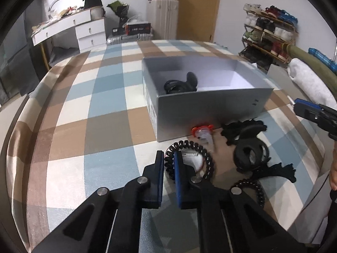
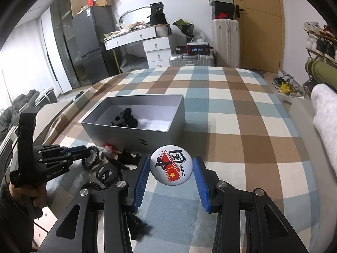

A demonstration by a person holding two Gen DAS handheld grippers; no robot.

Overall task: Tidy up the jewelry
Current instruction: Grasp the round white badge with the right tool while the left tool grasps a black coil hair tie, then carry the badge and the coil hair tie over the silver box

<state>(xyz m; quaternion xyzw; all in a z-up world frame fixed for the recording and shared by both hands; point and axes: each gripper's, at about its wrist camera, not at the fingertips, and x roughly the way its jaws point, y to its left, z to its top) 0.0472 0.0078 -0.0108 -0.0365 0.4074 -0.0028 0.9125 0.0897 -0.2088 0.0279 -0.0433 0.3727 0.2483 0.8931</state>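
Note:
An open grey box stands on the checked bedspread and holds a black hair clip; the box also shows in the right wrist view. My left gripper is shut on a black spiral hair tie, just in front of the box. My right gripper is shut on a round white badge printed with a red flag and "CHINA", held right of the box's near corner. Black clips and ties and a small red-capped item lie by the box.
The bedspread stretches away behind and right of the box. A white pillow lies at the right edge. Beyond the bed stand a white desk, suitcases and a shoe rack.

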